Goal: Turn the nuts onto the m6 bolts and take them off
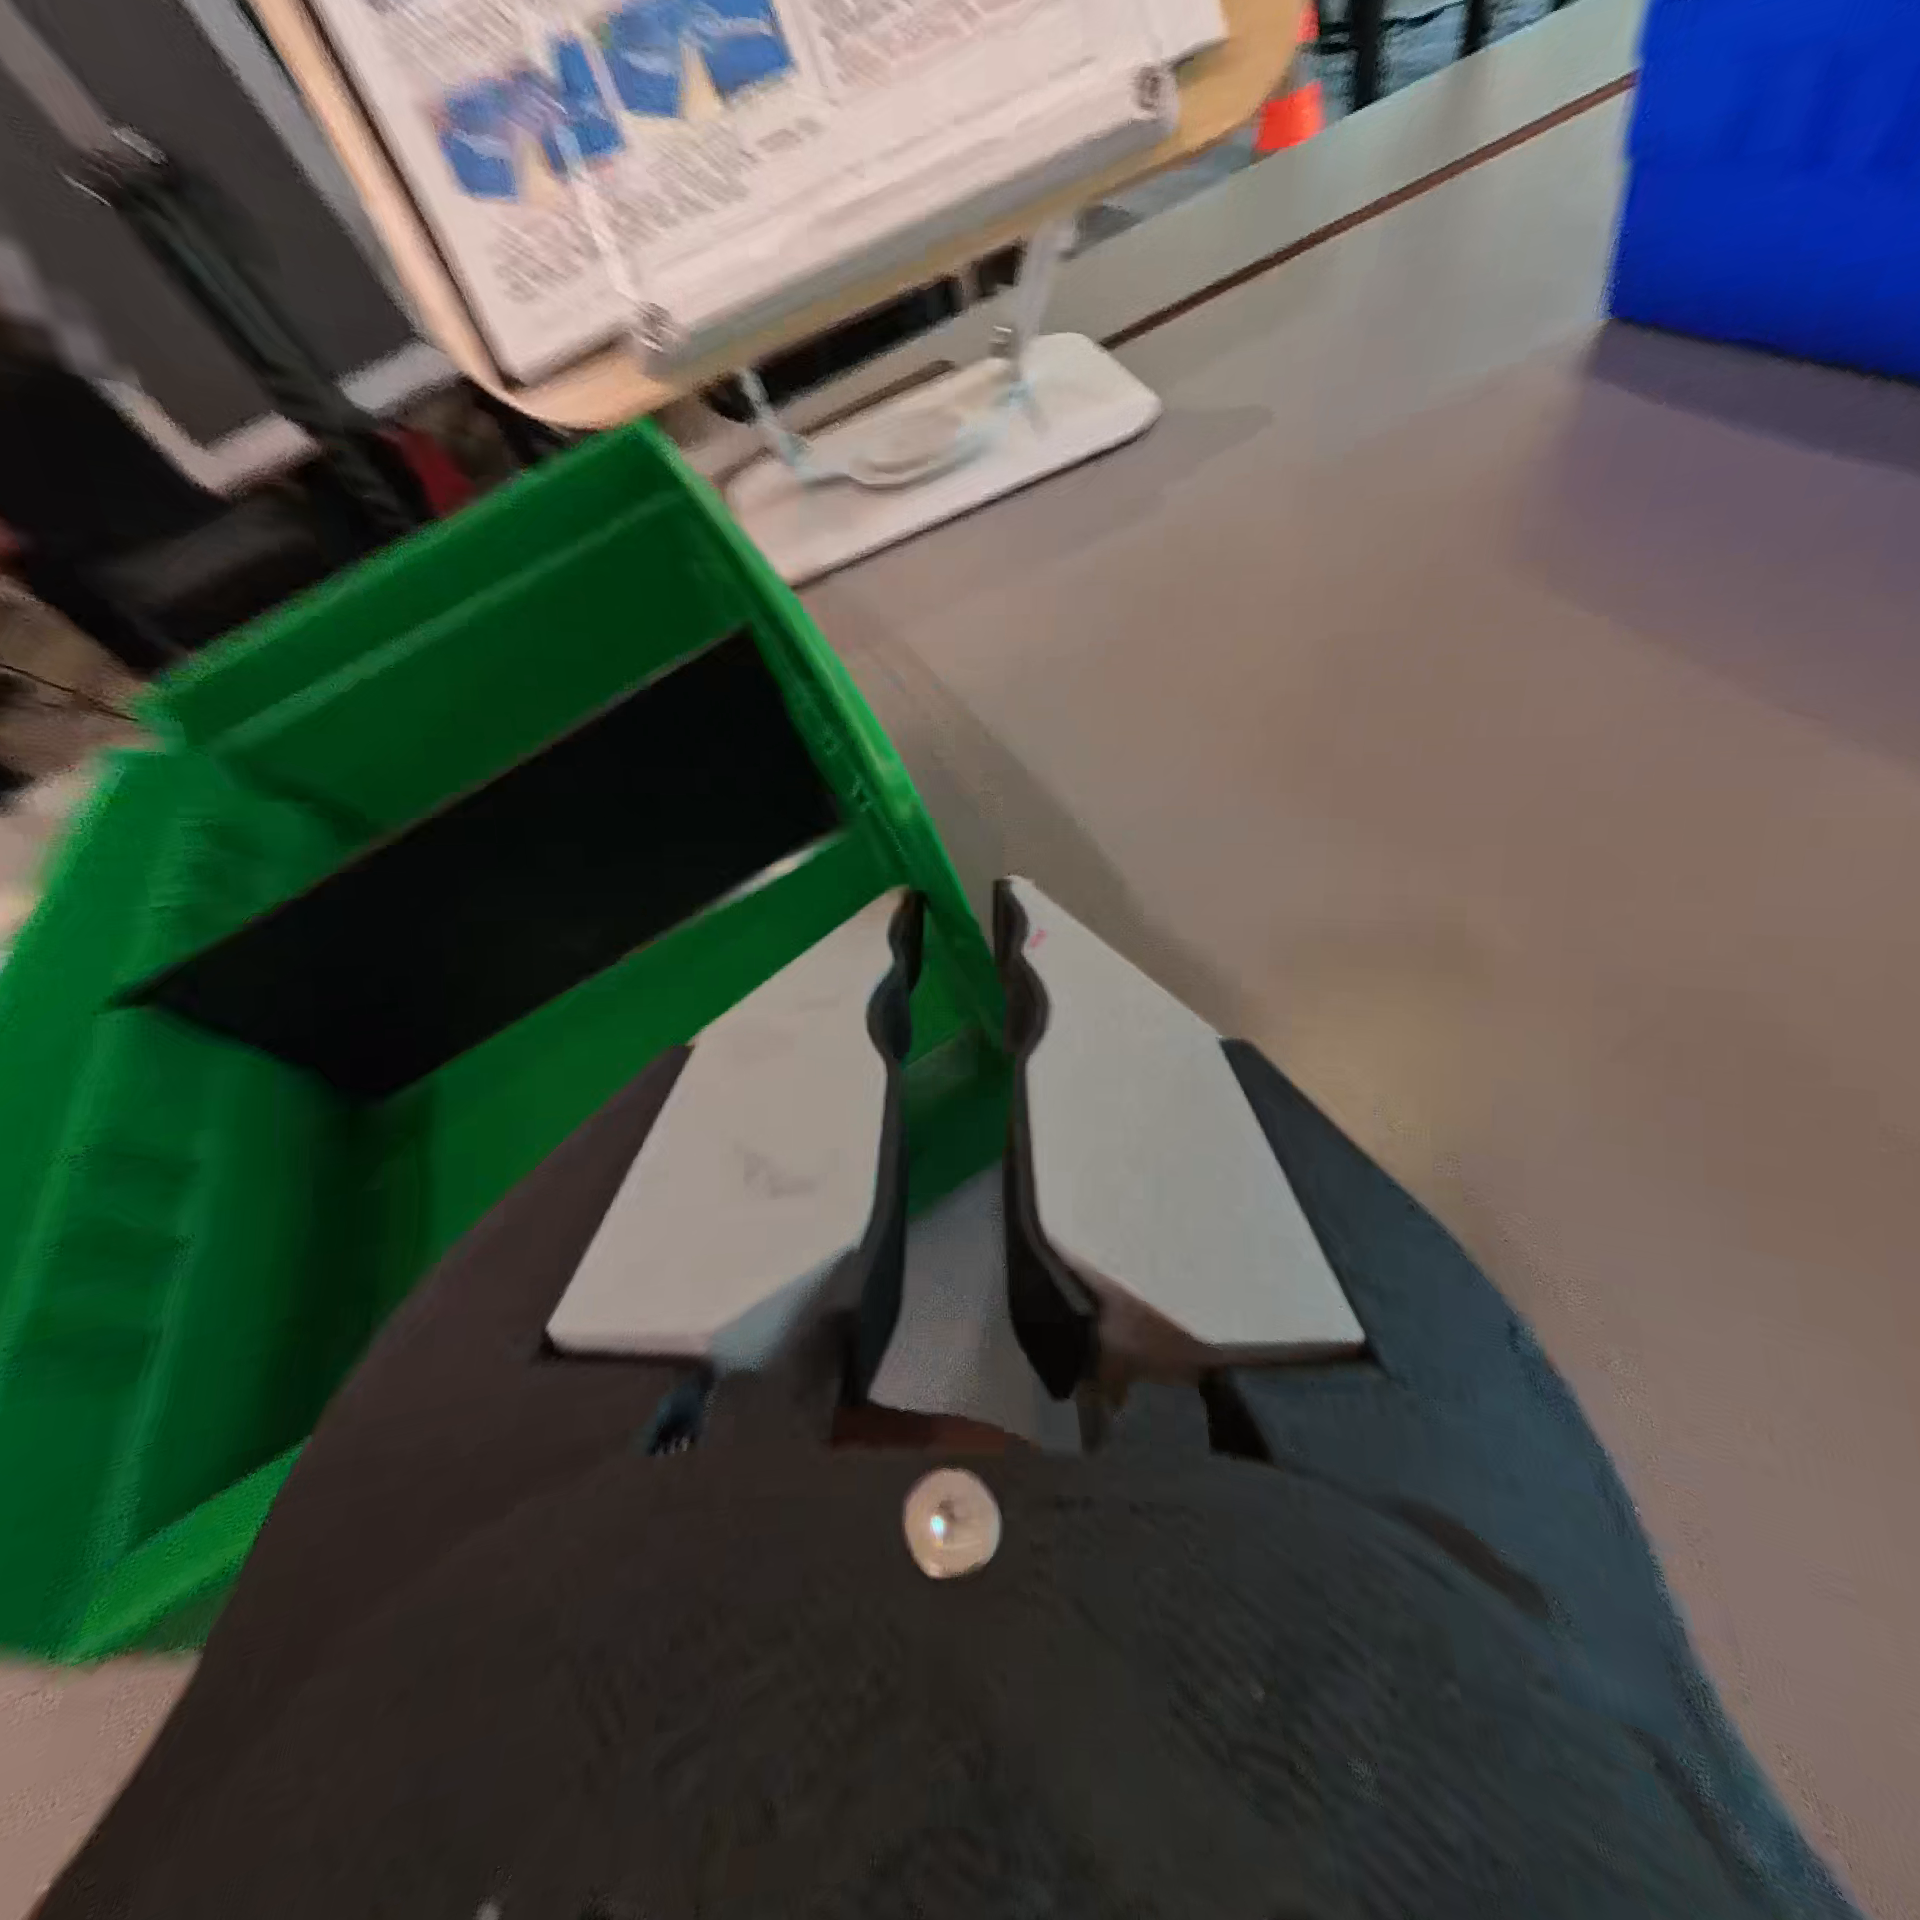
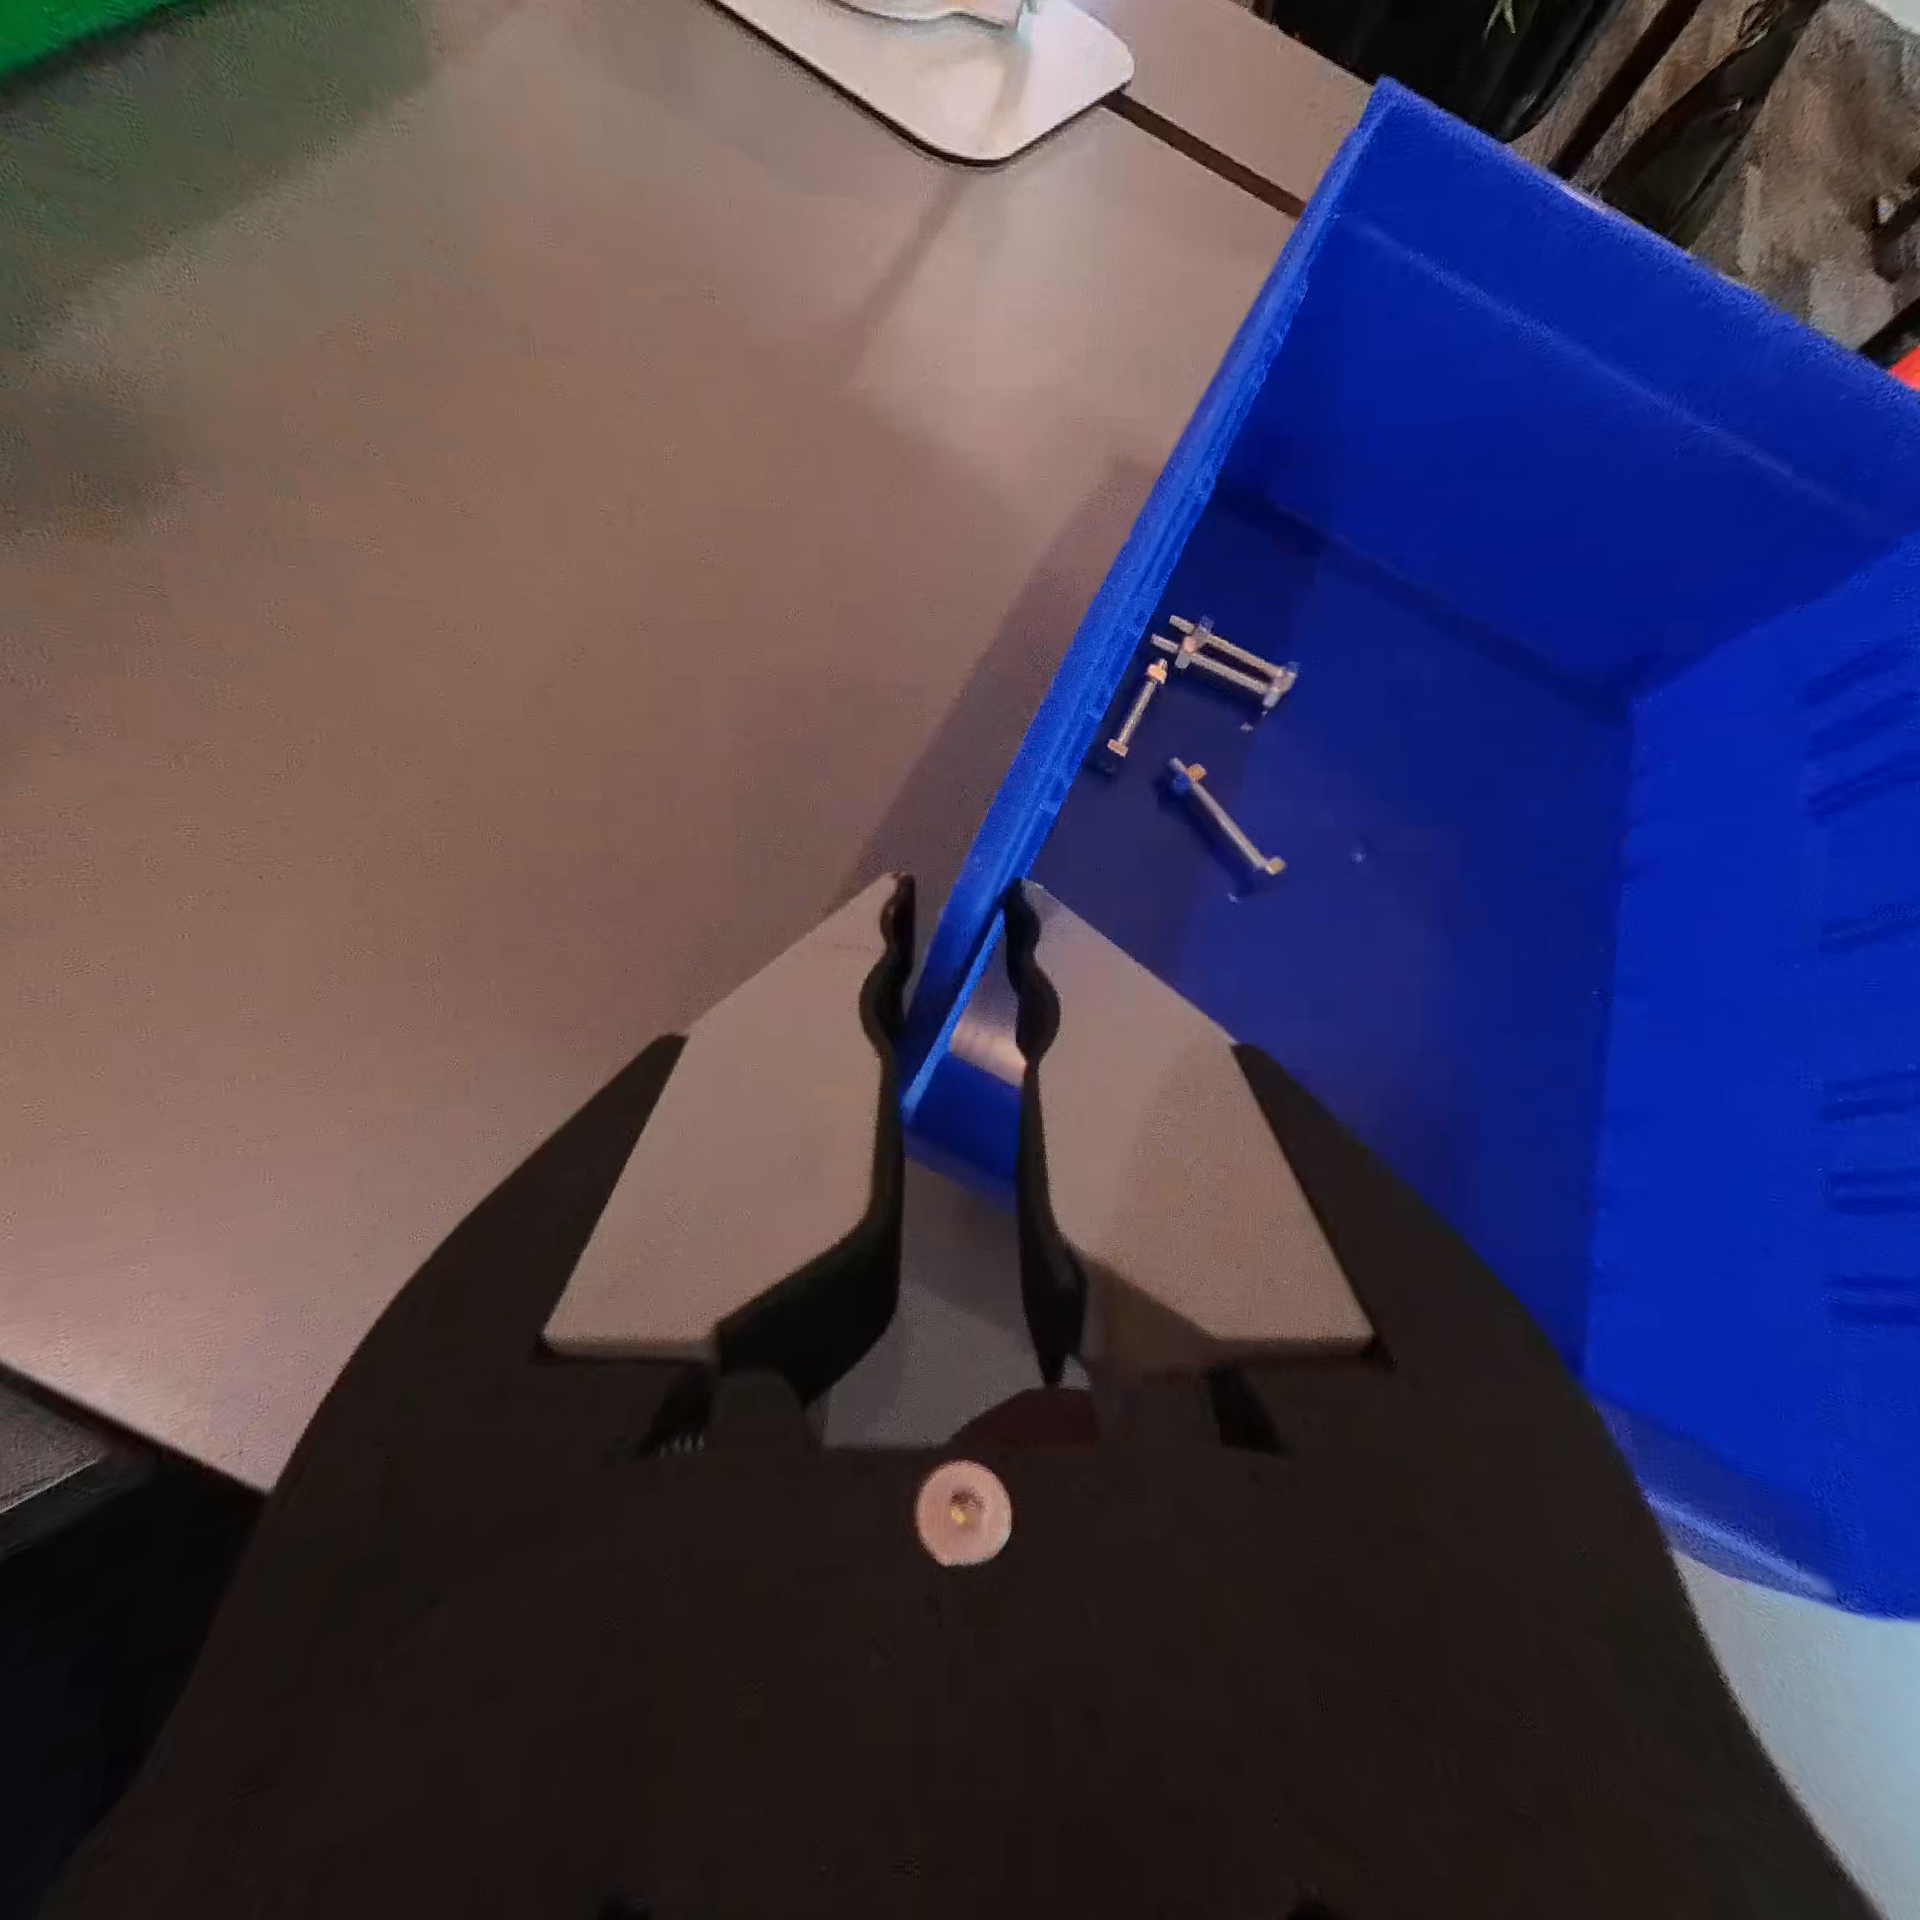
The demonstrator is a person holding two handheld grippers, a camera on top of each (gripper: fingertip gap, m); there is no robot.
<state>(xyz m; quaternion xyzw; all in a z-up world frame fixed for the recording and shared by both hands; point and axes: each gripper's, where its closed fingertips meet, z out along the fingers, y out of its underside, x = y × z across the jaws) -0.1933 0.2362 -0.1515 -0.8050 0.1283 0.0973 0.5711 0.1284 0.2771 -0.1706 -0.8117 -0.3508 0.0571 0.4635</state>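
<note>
Worktop: smooth, grey-brown, matt; a dark seam runs across it beyond the fingers.

Left gripper: fingers clamped on the rim of a green bin, which lies tilted to the left of them, its inside dark.

Right gripper: fingers astride the near wall of a blue bin, one outside, one inside; whether they press it I cannot tell.

Bolts: four, silver, loose on the blue bin's floor, ahead and right of the right fingers. Nuts appear fitted on them, though small and blurred.

Document stand: white base, beyond the left fingers, carrying printed sheets on a board.

Room: dark, blurred shapes behind the worktop's far edge; an orange object at the far right.
</note>
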